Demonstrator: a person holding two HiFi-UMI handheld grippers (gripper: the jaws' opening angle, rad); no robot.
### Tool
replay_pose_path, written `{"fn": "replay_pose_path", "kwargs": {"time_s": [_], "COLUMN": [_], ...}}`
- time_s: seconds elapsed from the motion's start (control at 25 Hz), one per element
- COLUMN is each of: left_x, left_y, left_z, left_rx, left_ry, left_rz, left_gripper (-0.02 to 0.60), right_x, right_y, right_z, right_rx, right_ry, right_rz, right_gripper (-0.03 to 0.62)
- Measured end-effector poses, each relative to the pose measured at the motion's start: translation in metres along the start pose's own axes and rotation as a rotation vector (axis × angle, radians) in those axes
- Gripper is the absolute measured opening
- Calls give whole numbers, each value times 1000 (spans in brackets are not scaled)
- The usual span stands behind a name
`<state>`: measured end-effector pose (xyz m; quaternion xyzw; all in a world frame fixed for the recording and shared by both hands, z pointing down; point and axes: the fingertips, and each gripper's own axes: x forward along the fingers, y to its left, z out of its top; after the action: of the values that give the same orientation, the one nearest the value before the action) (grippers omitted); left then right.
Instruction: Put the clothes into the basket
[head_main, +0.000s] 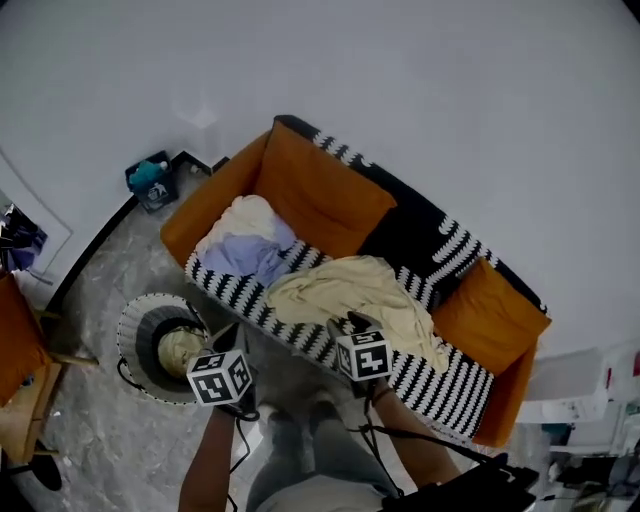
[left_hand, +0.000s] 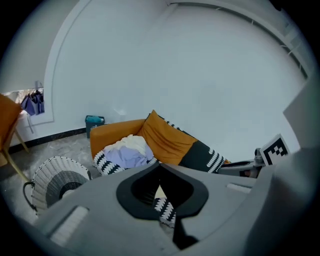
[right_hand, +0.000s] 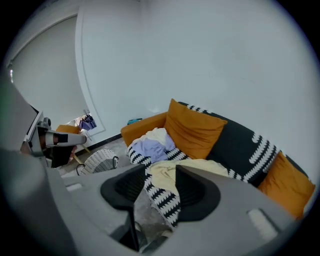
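The clothes are not in the basket (head_main: 135, 330) yet, apart from one pale thing that seems to lie inside it. The basket sits on the floor, just beside the left end of the sofa (head_main: 320, 190). A big yellow cloth (head_main: 350, 290) lies spread on the sofa seat. A white and purple pile (head_main: 250, 245) lies at the left end.

The right gripper (head_main: 355, 322) hangs near the yellow cloth, its jaws apart and empty. The left gripper (left_hand: 159, 167) has its jaw tips together and holds nothing.

This looks like the reaching step. Next, the right jaws likely need to go down onto a fold of the yellow cloth, pinch it, and carry it over to the basket.
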<state>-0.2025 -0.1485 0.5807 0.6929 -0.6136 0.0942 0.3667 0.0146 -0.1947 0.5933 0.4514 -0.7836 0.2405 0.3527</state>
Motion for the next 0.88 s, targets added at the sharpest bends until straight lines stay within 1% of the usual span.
{"fn": "replay_pose_path", "kwargs": {"time_s": [0.24, 0.36, 0.48, 0.68, 0.88], "left_x": [42, 61, 78, 97, 112], "left_y": [-49, -70, -86, -100, -83], "left_z": [-20, -32, -43, -54, -79], "left_rx": [70, 95, 110, 112, 84], "left_ry": [85, 128, 160, 188, 218], "left_rz": [-99, -130, -144, -137, -72], "left_gripper": [-6, -6, -6, -6, -6], "right_x": [-17, -20, -17, -3, 33], "right_y": [-58, -80, -98, -116, -121], "right_z": [-63, -81, -93, -103, -115], "right_rx": [133, 175, 196, 177, 124], "right_ry": [60, 76, 90, 120, 157], "right_rz": [-105, -136, -147, -129, -70], "right_gripper": [195, 195, 195, 195, 195]}}
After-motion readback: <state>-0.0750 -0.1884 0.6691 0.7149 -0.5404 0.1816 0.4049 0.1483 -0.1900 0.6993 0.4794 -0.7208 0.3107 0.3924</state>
